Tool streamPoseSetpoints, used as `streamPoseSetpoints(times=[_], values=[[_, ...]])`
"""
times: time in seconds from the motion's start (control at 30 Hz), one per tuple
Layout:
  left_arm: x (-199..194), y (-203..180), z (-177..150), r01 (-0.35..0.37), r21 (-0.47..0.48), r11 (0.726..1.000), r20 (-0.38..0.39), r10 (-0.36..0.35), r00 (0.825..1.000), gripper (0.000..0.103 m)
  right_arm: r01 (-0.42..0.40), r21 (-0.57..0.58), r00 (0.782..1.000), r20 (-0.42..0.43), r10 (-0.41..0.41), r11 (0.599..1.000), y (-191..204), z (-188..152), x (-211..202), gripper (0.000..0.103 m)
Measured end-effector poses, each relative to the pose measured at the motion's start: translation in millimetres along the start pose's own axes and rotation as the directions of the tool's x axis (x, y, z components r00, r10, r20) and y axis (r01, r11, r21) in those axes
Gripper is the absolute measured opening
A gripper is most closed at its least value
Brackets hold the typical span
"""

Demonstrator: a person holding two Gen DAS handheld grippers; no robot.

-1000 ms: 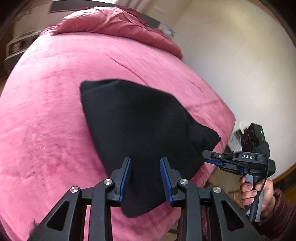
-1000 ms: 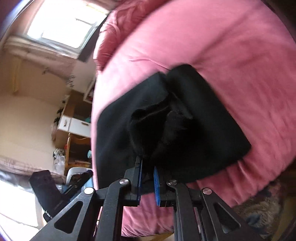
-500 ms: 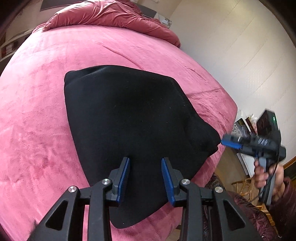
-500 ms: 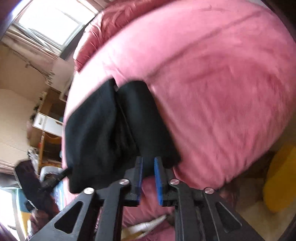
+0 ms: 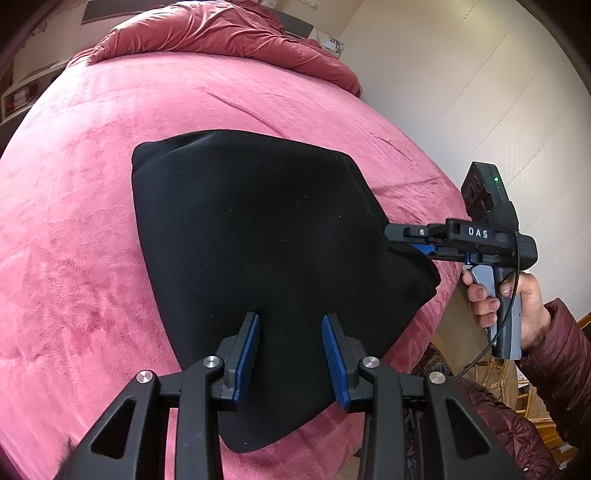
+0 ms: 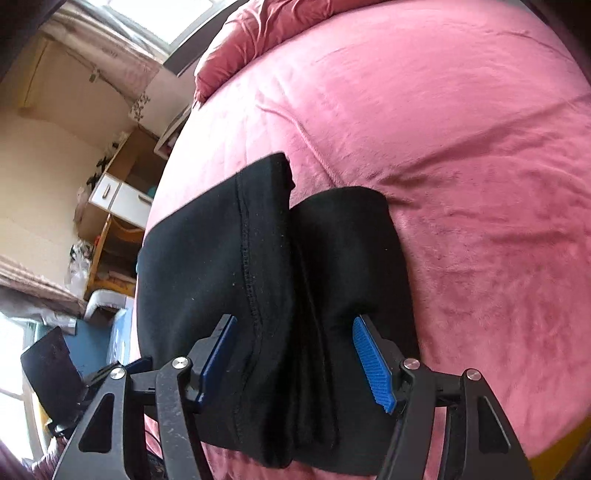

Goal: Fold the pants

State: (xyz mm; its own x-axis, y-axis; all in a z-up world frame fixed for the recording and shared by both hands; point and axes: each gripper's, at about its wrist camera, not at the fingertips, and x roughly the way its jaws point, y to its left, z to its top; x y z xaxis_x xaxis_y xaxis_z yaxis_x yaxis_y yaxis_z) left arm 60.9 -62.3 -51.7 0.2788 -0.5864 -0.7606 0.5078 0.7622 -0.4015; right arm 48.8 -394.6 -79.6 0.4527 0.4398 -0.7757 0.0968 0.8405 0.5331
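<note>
The left gripper (image 5: 290, 350) is hovering at six o'clock in its own view, jaws partly apart with nothing pinched; the black pants (image 5: 266, 258) are only lying beneath them. In the right wrist view the right gripper (image 6: 295, 363) has just been opening, its blue pads now standing wide on either side of the stacked fold edges without pressing them, where a second ago they were clamped on that cloth. So the fold is being let go, and the pants are settling as a compact folded bundle near the bed's near edge. At three o'clock in the left view a hand (image 5: 517, 306) is gripping the right tool's handle. Farther out, the pink blanket (image 5: 92, 221) is spreading to twelve o'clock, ending in a bunched duvet (image 5: 221, 33). The task is probably nearly finished; only smoothing seems left.
</note>
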Motion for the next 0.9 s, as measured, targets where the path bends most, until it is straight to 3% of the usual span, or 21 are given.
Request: streamPoseSetpoints(times=[0.03, 0.07, 0.13, 0.23, 0.43, 0.5, 0.57, 0.8, 0.9], values=[[-1, 0, 0, -0.003, 0.003, 1.0, -0.001, 0.003, 1.0, 0.036, 0.015, -0.036, 1.0, -0.008, -0.016, 0.999, 5, -1, 3, 0.063], [0, -1, 0, -0.004, 0.004, 1.0, -0.001, 0.004, 1.0, 0.036, 0.022, -0.061, 1.0, -0.011, -0.023, 0.998, 10, -3, 1, 0.051], [-1, 0, 0, -0.004, 0.001, 1.0, -0.001, 0.004, 1.0, 0.036, -0.02, -0.09, 0.999, -0.031, 0.018, 0.996, 17, -6, -2, 0.037], [0, 1, -1, -0.004, 0.001, 1.0, -0.002, 0.004, 1.0, 0.036, 0.001, -0.12, 0.998, -0.065, -0.008, 0.993, 17, -13, 3, 0.038], [-1, -3, 0, -0.025, 0.012, 1.0, -0.005, 0.025, 1.0, 0.036, -0.012, -0.055, 0.997, -0.081, 0.007, 0.998, 7, -10, 27, 0.038], [-3, -5, 0, -0.029, 0.016, 0.999, 0.0, 0.029, 1.0, 0.036, -0.002, -0.063, 0.998, -0.067, -0.002, 0.998, 10, -11, 25, 0.028], [-6, -7, 0, -0.025, 0.012, 1.0, 0.004, 0.025, 1.0, 0.036, 0.012, -0.078, 0.999, -0.046, -0.016, 0.997, 13, -13, 17, 0.014], [-24, -24, 4, 0.021, 0.056, 0.998, 0.076, -0.025, 0.997, 0.036, 0.027, -0.171, 0.998, 0.063, -0.017, 0.985, 46, -27, -51, 0.012], [-12, -26, 8, 0.031, 0.05, 0.998, 0.043, -0.033, 0.999, 0.036, 0.112, -0.174, 0.993, 0.047, -0.105, 0.978, 36, -38, -48, 0.012]])
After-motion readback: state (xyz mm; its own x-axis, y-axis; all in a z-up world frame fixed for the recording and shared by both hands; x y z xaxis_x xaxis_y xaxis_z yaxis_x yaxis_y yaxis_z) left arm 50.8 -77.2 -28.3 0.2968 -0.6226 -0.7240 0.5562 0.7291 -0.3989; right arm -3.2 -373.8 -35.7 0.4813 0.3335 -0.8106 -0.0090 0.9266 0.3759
